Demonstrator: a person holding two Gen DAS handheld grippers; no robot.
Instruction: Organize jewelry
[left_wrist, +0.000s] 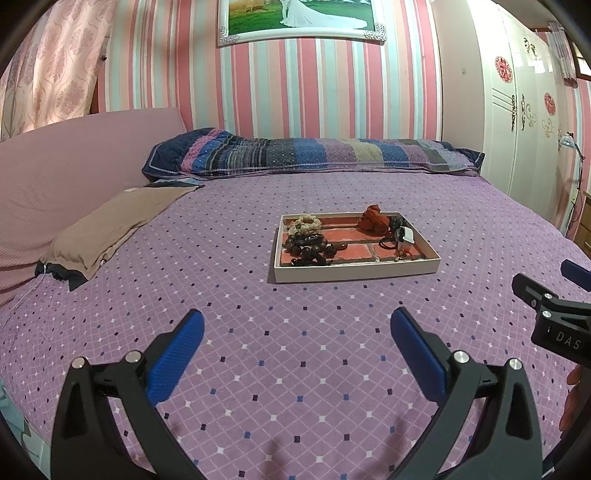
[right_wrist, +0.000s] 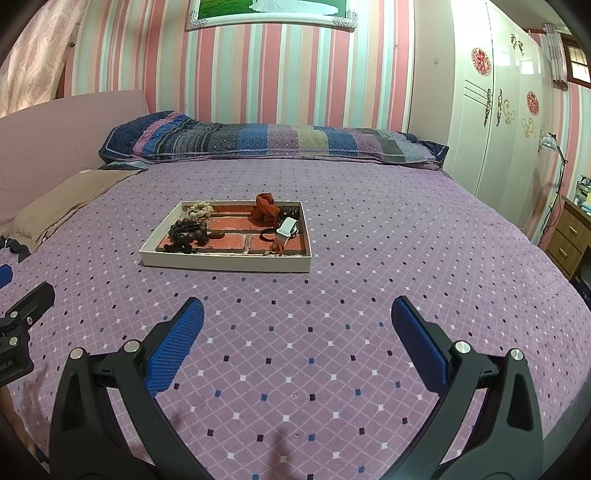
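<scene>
Jewelry (left_wrist: 309, 246) (beads, scrunchies) fills tray (left_wrist: 354, 271) — unsorted.

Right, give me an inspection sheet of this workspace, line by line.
Surface: purple patterned bedspread, flat.
Job's things: shallow tray holding dark bead bracelets, pale scrunchie, red scrunchie, white watch band.
Clutter: brown cloth at the left; striped pillow at the head.
Grippers: left gripper and right gripper both open, empty, short of the tray.
Cables: nothing seen.
Surroundings: striped wall, framed picture, white wardrobe.
</scene>
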